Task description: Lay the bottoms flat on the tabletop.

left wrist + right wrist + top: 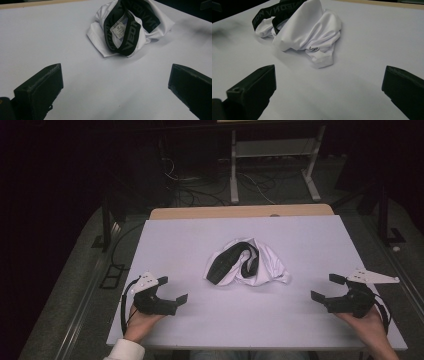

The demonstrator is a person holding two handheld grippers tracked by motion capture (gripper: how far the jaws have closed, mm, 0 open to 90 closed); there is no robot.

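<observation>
Both grippers, left gripper (172,289) and right gripper (327,287), gape empty; left gripper view reveals the underwear's (130,27) inner label (119,28).

- A white table top (200,235) fills the middle of the high view, lit evenly from above.
- A strip of bare wood (240,211) runs along the table's far edge.
- Beyond the table stands a pale metal frame (272,150) with two legs and a low shelf.
- Dark cables (200,190) lie tangled on the grey floor (75,270) near that frame.
- A metal rail (82,305) runs along the floor left of the table.
- The far room is dark, and its walls cannot be made out.
</observation>
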